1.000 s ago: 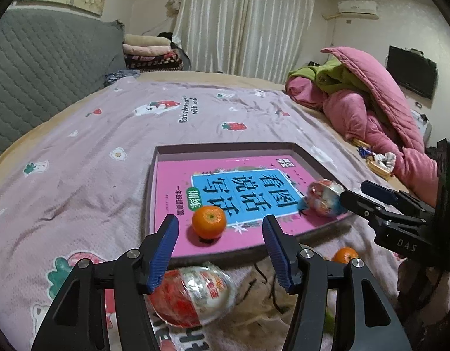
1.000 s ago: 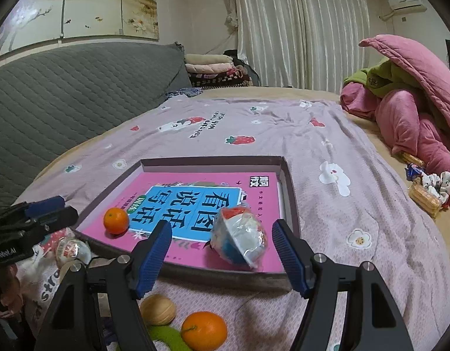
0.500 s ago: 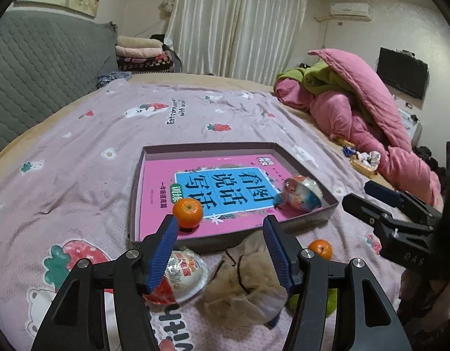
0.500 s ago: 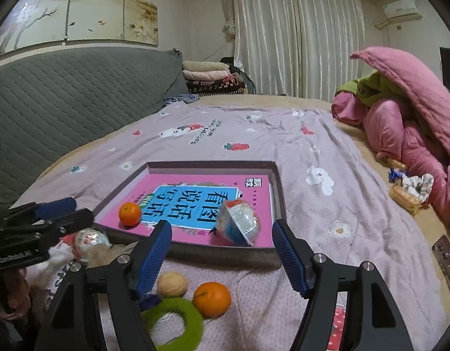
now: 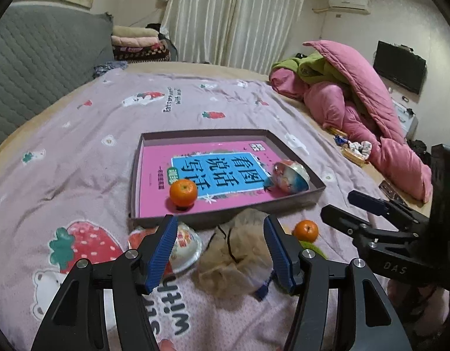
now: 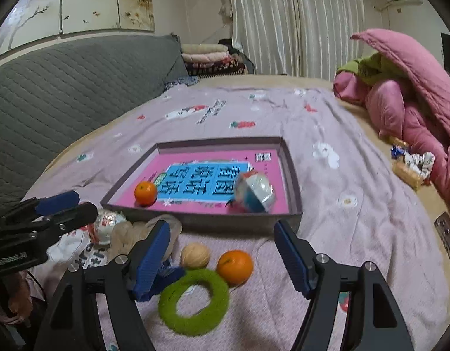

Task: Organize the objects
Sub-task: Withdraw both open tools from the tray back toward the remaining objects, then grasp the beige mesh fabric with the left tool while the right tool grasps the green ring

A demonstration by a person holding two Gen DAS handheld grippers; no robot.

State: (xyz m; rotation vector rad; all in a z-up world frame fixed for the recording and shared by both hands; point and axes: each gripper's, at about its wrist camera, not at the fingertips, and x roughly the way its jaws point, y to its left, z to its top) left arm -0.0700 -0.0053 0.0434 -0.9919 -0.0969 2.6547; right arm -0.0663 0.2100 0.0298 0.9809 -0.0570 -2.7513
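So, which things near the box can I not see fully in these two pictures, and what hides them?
- Green ring: left wrist view, almost all behind one of the fingers of the left gripper.
- Wrapped bowl: same view, its left part is behind the other finger.
- Wrapped toy in the box: right wrist view, blurred, so its print cannot be read.

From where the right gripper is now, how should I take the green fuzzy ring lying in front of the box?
Take the green ring by its near-right band, one finger through the hole and one outside, coming down from above. It lies flat on the bedspread, so a level approach finds no edge. That side keeps clear of the orange and wooden ball by its far rim. The right gripper's jaws are opening, empty.
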